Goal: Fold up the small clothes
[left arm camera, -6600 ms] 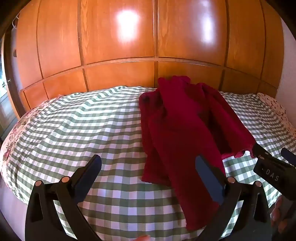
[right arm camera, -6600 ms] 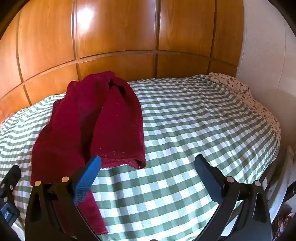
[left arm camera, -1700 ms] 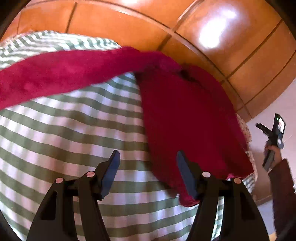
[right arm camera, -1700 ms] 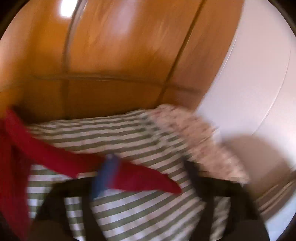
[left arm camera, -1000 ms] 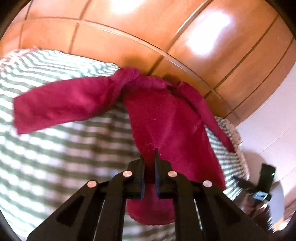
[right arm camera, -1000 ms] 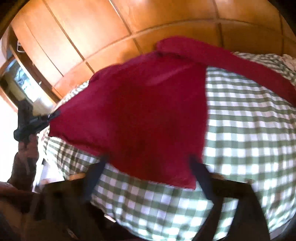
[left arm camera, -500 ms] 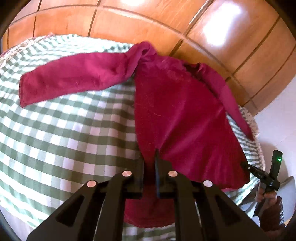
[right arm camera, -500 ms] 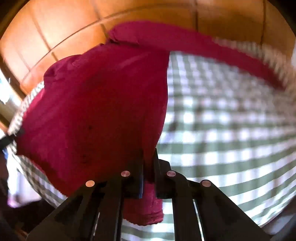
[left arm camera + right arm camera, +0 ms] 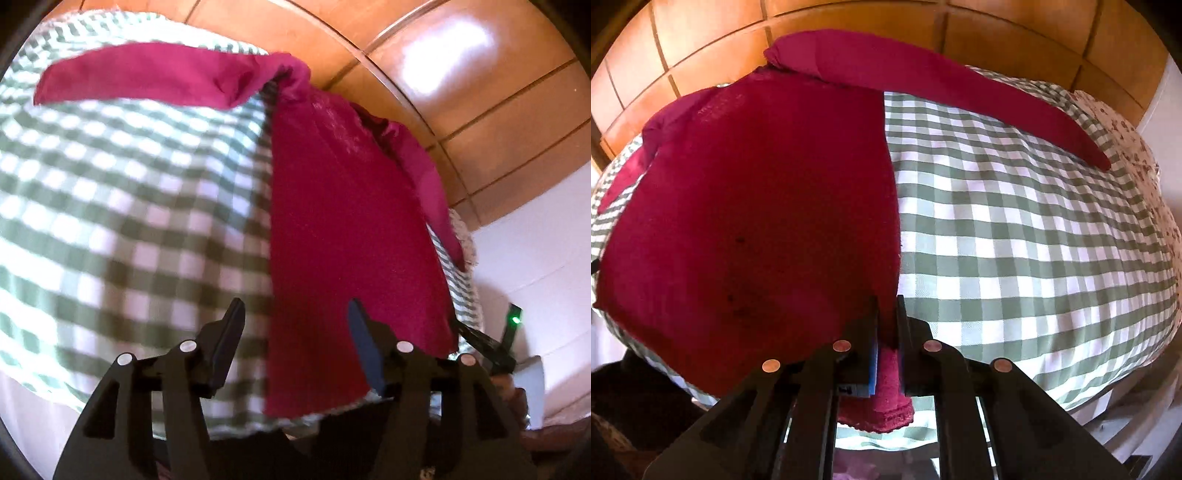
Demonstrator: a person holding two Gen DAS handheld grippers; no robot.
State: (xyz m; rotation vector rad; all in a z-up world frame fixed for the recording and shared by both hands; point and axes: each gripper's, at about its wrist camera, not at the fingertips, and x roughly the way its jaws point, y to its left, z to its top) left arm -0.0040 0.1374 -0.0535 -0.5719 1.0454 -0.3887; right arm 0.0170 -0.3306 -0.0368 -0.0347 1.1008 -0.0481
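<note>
right tool [image 9: 886, 321] clamps red sweater [image 9: 757, 206] hem; left tool [image 9: 295, 332] spread apart above it.

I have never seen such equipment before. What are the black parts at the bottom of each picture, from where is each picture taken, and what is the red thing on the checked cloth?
The black parts are two-finger grippers that a person holds, one in each hand. A small wide-angle camera sits on each gripper and looks forward along its fingers, so each picture shows its own gripper from behind.

One picture comes from the left gripper. Its fingers stand apart, with nothing between them.

The other comes from the right gripper. Its fingers are closed on the bottom edge of the red sweater.

The sweater lies spread on a bed with a green and white checked cover, its sleeves stretched out to the sides. Behind the bed are wooden panels.
</note>
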